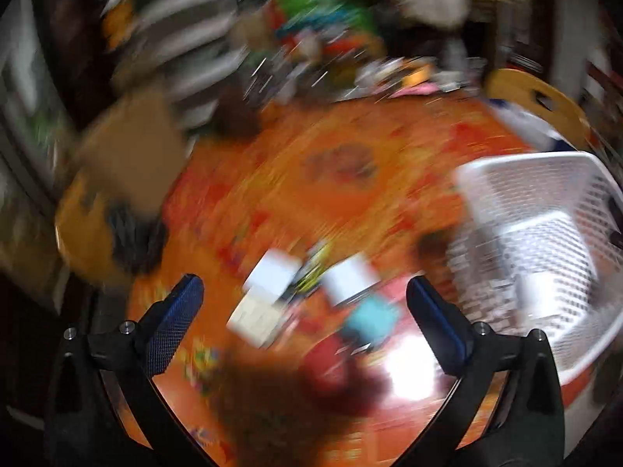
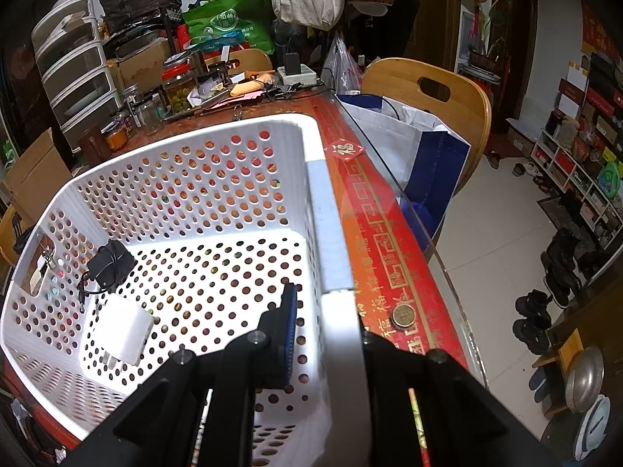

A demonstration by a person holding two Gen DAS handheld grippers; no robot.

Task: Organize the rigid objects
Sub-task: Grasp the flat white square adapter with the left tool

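Left wrist view, blurred: left gripper [image 1: 303, 292] spread wide, empty, small boxes [image 1: 272, 272] on table [image 1: 350, 136] just ahead between fingers. Step: reaching for pick; next needs centring on one box.

Right wrist view: right gripper [image 2: 325, 334] clamped on basket [image 2: 218, 136] wall, steadying; black adapter [image 2: 111, 262] and white charger [image 2: 122, 329] inside, left of fingers.

Left claw [image 1: 303, 292] gapes wide with nothing between its fingers; right claw [image 2: 331, 323] is clamped tight.

Left wrist view motion-blurred: small boxes [image 1: 272, 272] unidentifiable. Right tool [image 2: 331, 334] outer finger hidden behind basket [image 2: 335, 233] wall.
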